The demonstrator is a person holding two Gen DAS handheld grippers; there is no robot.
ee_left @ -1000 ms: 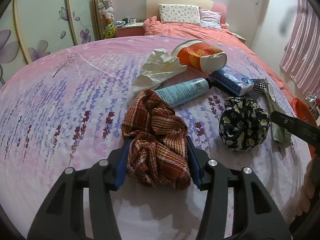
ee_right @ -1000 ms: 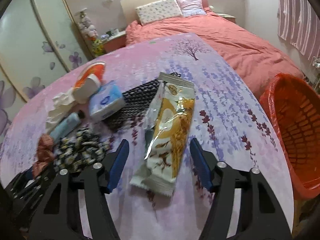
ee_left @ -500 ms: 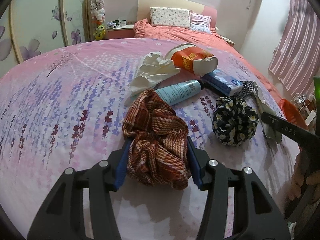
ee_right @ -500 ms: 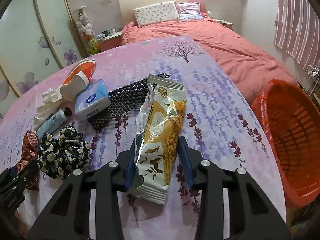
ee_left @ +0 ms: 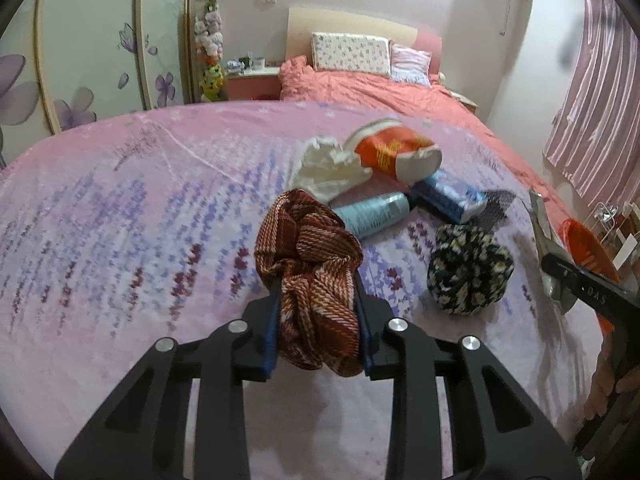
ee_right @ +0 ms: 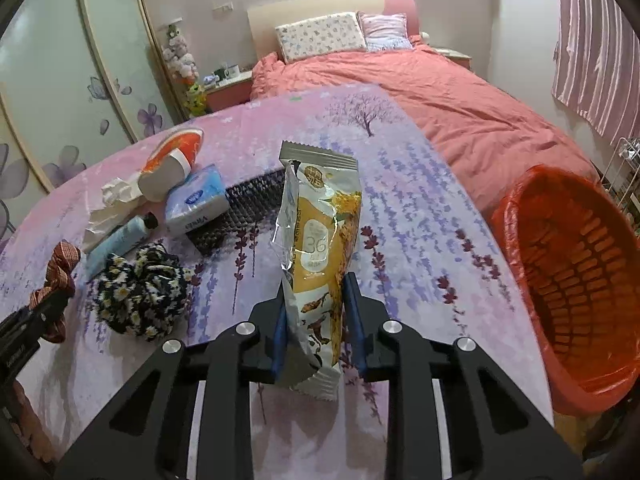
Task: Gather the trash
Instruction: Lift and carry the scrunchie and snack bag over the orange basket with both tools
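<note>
My left gripper (ee_left: 316, 292) has its jaws closing on a red-brown plaid scrunchie (ee_left: 308, 248); the blue pads squeeze its lower half and it hangs just above the pink lavender tablecloth (ee_left: 120, 220). In the right wrist view, my right gripper (ee_right: 314, 300) has its jaws closing on a yellow and silver snack wrapper (ee_right: 320, 232). The pads pinch its lower part and the wrapper stands upright, off the cloth. An orange mesh basket (ee_right: 580, 280) lined with a red bag sits low beside the table's right edge.
On the cloth lie a black floral scrunchie (ee_left: 468, 268), a light blue tube (ee_left: 372, 216), a blue tissue pack (ee_left: 448, 200), a crushed orange paper cup (ee_left: 396, 152), a crumpled white tissue (ee_left: 328, 168) and a black mesh sheet (ee_right: 248, 204). A bed stands behind the table.
Both grippers have closed in: the left one now squeezes the plaid scrunchie, the right one the snack wrapper. Both things have come up off the cloth.
</note>
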